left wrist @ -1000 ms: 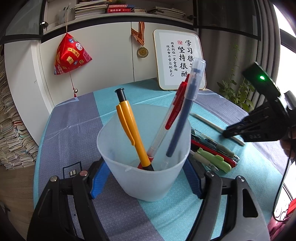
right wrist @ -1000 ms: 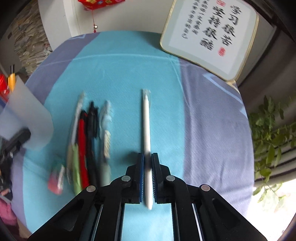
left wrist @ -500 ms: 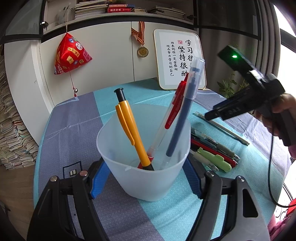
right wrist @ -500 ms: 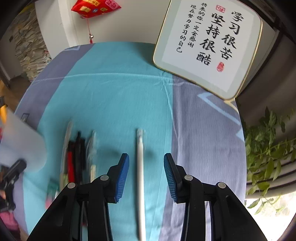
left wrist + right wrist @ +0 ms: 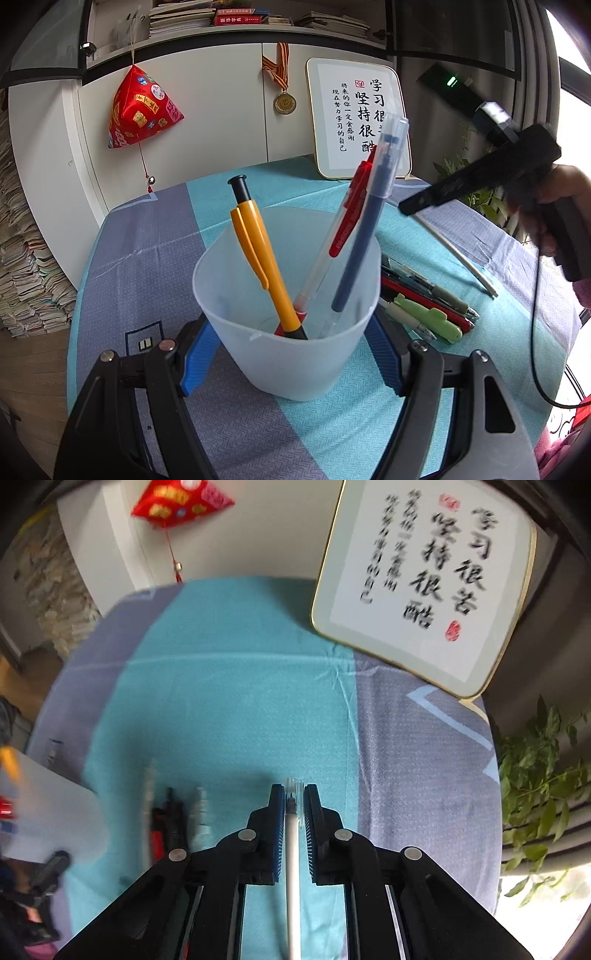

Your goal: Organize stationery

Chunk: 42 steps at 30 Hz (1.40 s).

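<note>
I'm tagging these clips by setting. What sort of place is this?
Most likely a home study or bedroom corner: a cloth-covered table with pens, a cabinet shelf of books, and personal decorations, a medal and a framed calligraphy board leaning at the back.

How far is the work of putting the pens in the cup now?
Done: three pens stand in the cup, an orange pen, a red-clipped pen and a dark blue pen. In hand: the left gripper grips the cup, and the right gripper is shut on the white pen. Left: that pen and the pile of pens beside the cup.
</note>
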### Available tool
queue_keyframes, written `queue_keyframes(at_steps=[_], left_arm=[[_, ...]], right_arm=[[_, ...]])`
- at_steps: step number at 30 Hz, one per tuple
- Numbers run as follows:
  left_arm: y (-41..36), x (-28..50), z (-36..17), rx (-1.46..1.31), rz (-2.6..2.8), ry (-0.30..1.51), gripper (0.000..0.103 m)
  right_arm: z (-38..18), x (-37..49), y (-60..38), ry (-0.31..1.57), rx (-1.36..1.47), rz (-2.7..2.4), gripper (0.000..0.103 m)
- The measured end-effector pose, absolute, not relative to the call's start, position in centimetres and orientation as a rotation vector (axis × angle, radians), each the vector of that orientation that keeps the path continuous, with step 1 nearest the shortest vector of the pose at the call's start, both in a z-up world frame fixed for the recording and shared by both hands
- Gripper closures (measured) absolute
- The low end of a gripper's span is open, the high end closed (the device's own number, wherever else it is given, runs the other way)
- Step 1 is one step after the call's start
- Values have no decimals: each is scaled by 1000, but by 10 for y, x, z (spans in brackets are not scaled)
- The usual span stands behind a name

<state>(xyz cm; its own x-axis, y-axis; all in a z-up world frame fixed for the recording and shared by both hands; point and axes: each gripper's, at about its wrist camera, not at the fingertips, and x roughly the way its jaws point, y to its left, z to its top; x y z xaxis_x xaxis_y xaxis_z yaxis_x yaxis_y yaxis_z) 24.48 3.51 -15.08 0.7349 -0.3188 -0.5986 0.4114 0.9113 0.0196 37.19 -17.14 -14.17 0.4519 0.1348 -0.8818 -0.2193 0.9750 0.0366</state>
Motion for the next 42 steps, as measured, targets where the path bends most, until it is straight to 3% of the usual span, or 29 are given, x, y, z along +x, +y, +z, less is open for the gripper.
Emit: queue_keyframes(at_steps=[19,31,36,39,41,42], left_arm=[[34,245,-152,150,-404,636,30],[33,247,-154,153,-406,629,29],[33,246,-154,156,-405,624,29],[33,245,-154,158,-404,622,29],[34,245,-153,157,-405,622,29],[34,245,-153,157,-404,622,29]], right_arm=[[60,251,-120,486,26,499,92],[48,262,-90,538,33,573,95],[2,275,-95,696,-92,592,95],[-39,277,-106,798,-149,597,84],[-56,272,-108,819,-203,613,59],[-63,268,-108,808,-219,629,53]])
